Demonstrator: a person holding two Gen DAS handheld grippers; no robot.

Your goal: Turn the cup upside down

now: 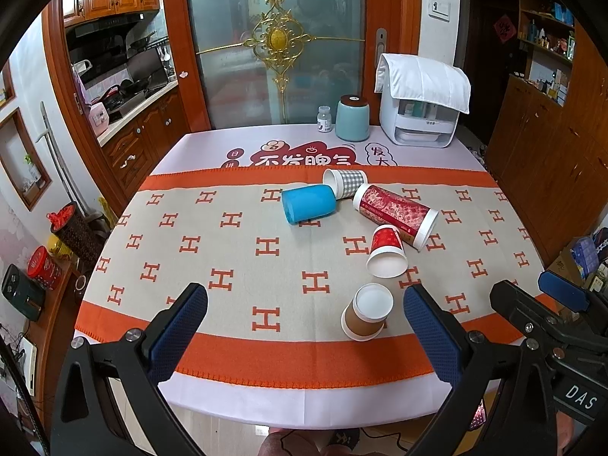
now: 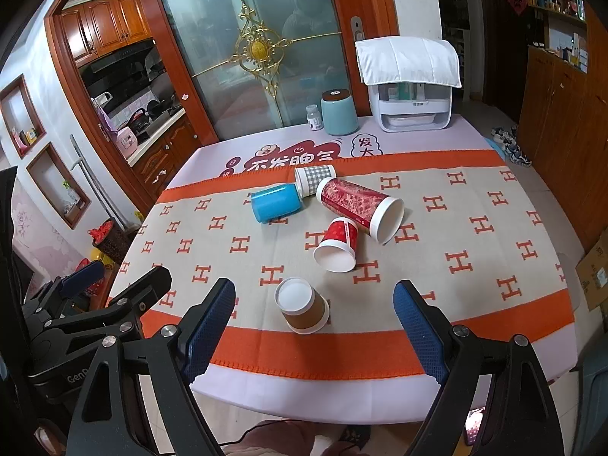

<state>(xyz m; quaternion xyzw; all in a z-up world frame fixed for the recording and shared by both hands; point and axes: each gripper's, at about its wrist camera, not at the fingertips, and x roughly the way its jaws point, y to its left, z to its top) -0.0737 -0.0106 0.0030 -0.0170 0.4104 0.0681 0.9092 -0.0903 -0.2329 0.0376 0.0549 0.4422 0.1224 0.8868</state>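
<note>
Both the left tongs (image 1: 304, 326) and right tongs (image 2: 313, 323) hang spread and empty over the near desk (image 1: 243, 387) edge. The brown cup (image 1: 365, 313) stands base-up beside them; squeezing hard risks crushing its paper wall or tipping it

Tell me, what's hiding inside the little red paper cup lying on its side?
The small red paper cup shows a plain white inside near its mouth, with nothing in it. Its deepest bottom end is out of sight from here.
</note>
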